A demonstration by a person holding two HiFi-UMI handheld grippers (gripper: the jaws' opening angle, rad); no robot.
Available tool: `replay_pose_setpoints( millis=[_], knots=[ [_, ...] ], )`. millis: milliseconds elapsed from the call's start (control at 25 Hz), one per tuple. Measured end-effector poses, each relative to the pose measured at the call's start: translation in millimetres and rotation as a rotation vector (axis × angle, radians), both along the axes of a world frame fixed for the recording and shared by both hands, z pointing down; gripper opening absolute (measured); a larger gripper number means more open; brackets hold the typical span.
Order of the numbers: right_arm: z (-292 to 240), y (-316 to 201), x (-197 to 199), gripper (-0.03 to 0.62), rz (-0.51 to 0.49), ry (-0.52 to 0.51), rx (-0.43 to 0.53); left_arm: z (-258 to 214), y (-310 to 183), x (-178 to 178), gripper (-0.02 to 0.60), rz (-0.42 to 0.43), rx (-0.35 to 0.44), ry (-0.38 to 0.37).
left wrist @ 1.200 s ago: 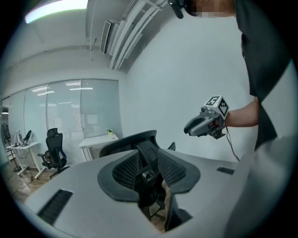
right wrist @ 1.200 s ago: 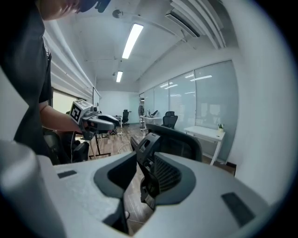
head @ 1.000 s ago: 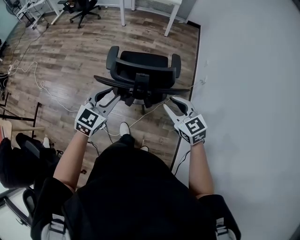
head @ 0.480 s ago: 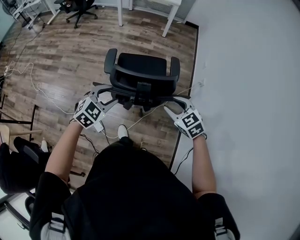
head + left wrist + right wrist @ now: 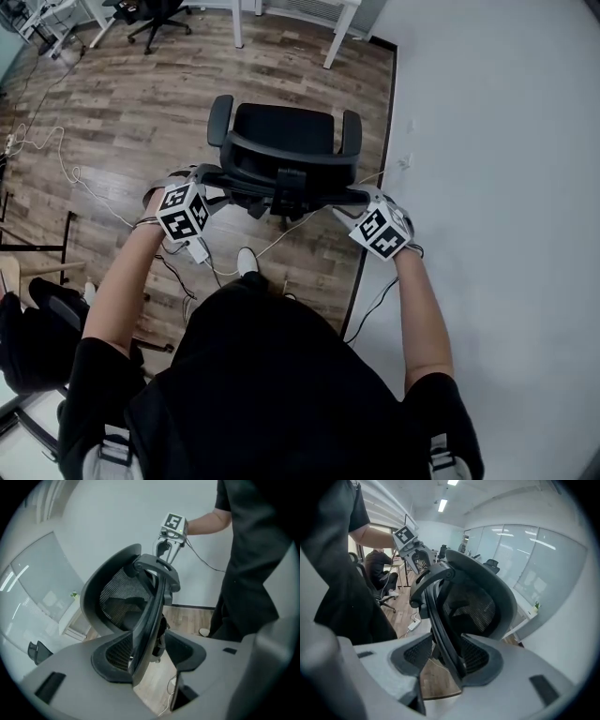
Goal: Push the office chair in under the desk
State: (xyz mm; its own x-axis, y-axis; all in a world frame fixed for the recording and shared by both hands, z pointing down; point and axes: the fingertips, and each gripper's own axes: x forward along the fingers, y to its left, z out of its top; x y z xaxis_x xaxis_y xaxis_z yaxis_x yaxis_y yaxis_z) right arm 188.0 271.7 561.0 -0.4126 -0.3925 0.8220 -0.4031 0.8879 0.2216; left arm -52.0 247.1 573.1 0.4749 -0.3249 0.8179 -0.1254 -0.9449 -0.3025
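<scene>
Black mesh-backed office chair (image 5: 281, 131), set at 12 o'clock, short of the white-legged desk (image 5: 339, 37). Its backrest rim is straddled by left gripper (image 5: 200, 178) and right gripper (image 5: 364, 199), jaws opening and unclamped, presumably for an even push.

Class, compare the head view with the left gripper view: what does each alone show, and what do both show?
Head view only: the white desk legs beyond the black mesh-backed office chair, and the person's bare left forearm. Left gripper view only: the opening grey jaws of the left gripper, the backrest's rim between them. Both: the chair's backrest, the wooden plank floor, and the right gripper at the rim's far end, its jaws opening around it.
</scene>
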Motion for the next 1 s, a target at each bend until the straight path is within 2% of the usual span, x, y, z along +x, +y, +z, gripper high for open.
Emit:
replay_pose_setpoints(
  millis=[240, 440, 680, 880, 1000],
  knots=[
    [24, 0, 3, 0.178, -0.078, 0.134, -0.041, 23, -3, -10, 0.209, 0.078, -0.031, -0.134],
    [43, -5, 12, 0.178, -0.117, 0.258, -0.036, 37, -9, -14, 0.205, 0.093, -0.042, -0.191],
    [62, -9, 17, 0.175, -0.170, 0.365, -0.015, 59, -17, -19, 0.190, 0.150, 0.003, -0.329],
    [67, -9, 18, 0.152, -0.215, 0.413, -0.046, 62, -22, -17, 0.138, 0.144, -0.006, -0.342],
    [71, -8, 19, 0.131, -0.247, 0.436, -0.059, 67, -21, -16, 0.112, 0.175, 0.007, -0.378]
  ],
)
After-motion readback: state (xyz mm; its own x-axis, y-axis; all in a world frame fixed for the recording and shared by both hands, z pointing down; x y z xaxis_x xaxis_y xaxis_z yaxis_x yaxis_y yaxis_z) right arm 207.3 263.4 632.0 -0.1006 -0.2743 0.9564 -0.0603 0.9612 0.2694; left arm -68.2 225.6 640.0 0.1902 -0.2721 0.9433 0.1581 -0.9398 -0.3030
